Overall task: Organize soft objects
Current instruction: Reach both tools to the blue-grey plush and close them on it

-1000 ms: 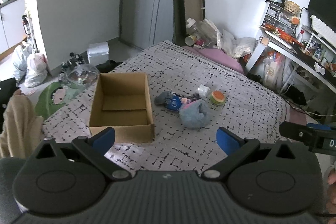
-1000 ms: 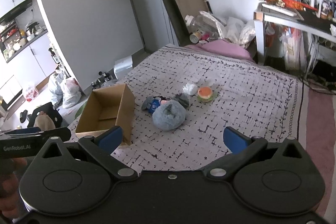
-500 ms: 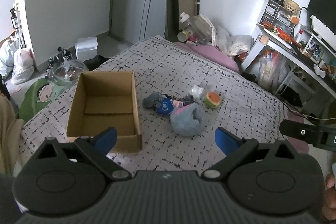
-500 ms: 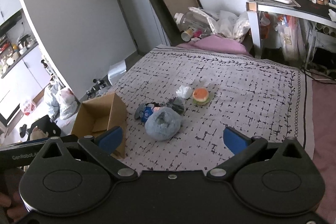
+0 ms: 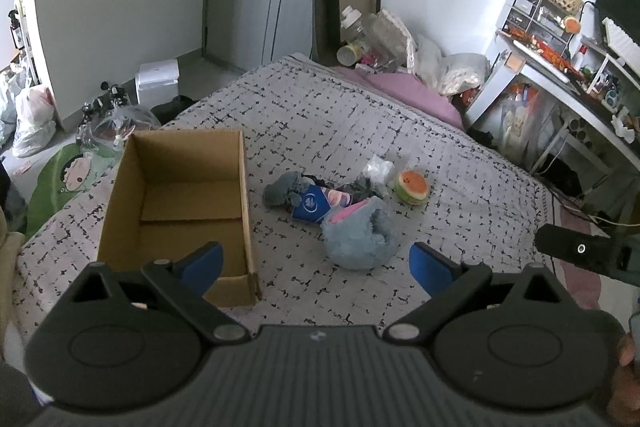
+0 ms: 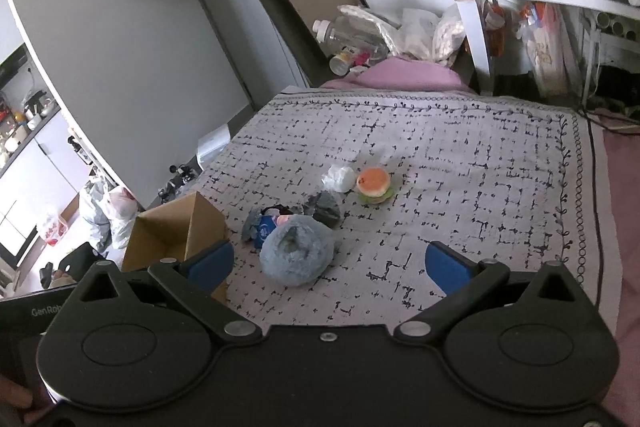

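Both grippers hang above the near edge of the bed (image 5: 360, 115), pointing forward and down. The left gripper (image 5: 316, 265) has its jaws spread wide and empty, as does the right gripper (image 6: 328, 263). The box (image 5: 180, 203) sits open toward the bed's left edge. The soft toys lie mid-bed beside it: blue plush (image 5: 358, 239) nearest, burger (image 6: 374, 185) behind.

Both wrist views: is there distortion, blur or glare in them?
Left wrist view: fisheye bends the white wall edge; the open brown cardboard box is sharp. Right wrist view: same bending, slightly soft; the fluffy blue plush ball remains clear, no glare.
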Available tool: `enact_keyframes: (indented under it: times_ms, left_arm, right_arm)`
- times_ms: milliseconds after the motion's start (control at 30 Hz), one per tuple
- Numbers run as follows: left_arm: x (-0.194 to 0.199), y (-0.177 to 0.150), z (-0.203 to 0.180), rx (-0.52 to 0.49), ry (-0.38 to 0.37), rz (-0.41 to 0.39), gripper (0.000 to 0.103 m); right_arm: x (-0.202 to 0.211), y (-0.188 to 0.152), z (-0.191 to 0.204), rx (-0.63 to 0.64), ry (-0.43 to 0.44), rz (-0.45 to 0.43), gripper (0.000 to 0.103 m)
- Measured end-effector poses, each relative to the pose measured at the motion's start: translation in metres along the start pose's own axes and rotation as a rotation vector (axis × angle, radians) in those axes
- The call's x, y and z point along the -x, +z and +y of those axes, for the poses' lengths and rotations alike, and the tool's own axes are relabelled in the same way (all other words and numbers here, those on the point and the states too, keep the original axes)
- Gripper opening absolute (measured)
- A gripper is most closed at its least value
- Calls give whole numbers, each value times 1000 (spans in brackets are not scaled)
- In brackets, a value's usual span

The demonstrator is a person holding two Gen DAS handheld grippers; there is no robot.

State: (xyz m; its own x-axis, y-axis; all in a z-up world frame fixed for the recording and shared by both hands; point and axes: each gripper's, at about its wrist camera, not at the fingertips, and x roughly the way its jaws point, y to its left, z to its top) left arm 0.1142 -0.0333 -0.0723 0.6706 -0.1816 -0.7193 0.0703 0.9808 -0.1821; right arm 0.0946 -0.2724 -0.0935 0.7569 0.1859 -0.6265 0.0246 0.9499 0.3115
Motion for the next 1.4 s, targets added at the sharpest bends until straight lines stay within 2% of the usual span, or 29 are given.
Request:
enact_keyframes:
  times_ms: [200,400,667,800,967,1233,1400]
  left_arm:
    - [-18,3,-1,-15,-5,13,99]
    - [-38,3,-1,-1,-12,33,94]
    - [-70,6,2,26,-40,74,79]
    - [-88,8,2,33,-43,98,73]
    - [-110,13,-1,47,-85,130,68]
    - [-146,19,-17,36,-159,178,52]
    - [-171,14,-20,37,-159,222,43]
  right_arm:
    - [-21,-3,-7,-27,3,15,103]
    - [-41,-3,-15,-77,28,38,103]
    - [-78,-3,-25,-164,65,136,101]
    - [-97,-4,-27,-201,69,176,93]
    - [-119,-5,-33,-269,82,214,87]
    - [-144,-8,-48,-383,123,214,83]
    - [-163,-12,-56,-456,122,240,78]
